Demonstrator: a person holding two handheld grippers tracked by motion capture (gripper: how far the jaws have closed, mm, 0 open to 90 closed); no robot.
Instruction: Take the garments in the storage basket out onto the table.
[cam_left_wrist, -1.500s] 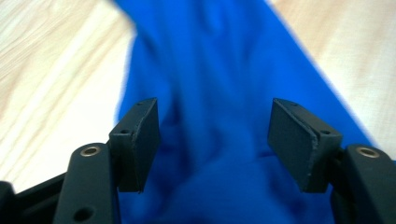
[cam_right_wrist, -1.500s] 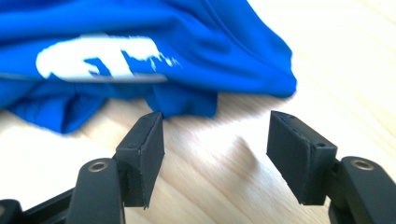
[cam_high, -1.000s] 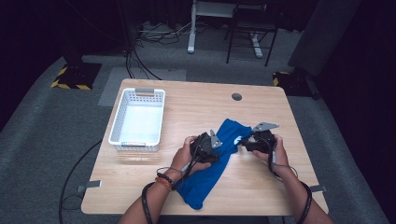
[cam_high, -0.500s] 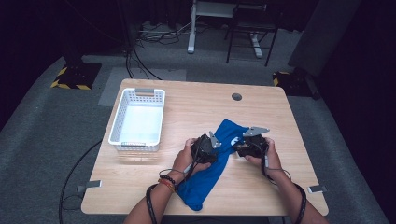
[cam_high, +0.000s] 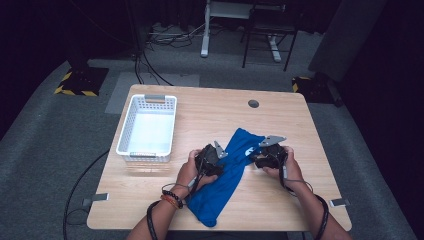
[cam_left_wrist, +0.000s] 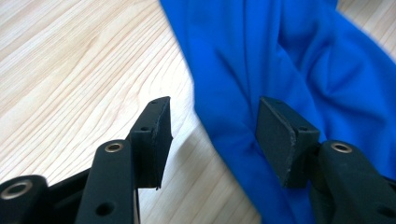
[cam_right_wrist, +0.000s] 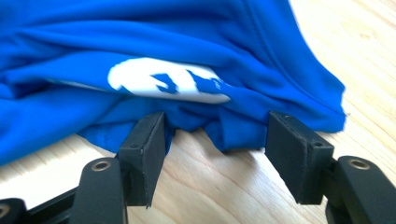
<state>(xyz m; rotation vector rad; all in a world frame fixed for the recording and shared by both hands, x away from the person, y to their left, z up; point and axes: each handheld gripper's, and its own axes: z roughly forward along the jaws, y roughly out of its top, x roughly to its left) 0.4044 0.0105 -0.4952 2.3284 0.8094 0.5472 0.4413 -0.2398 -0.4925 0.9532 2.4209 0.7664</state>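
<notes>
Cloth (cam_high: 230, 172): lies flat between both grippers, long axis from the near-left end to the far-right end.
Left gripper (cam_left_wrist: 212, 133): jaws wide apart, straddling the cloth's edge, gripping nothing.
Right gripper (cam_right_wrist: 215, 140): jaws wide apart, holding nothing, hem just ahead.

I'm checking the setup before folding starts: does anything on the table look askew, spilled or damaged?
Nothing looks spilled or damaged. The blue garment lies rumpled and slanted across the table, its lower end at the near edge. The white basket sits straight. Both the left gripper and the right gripper are open at the cloth's edges.
</notes>
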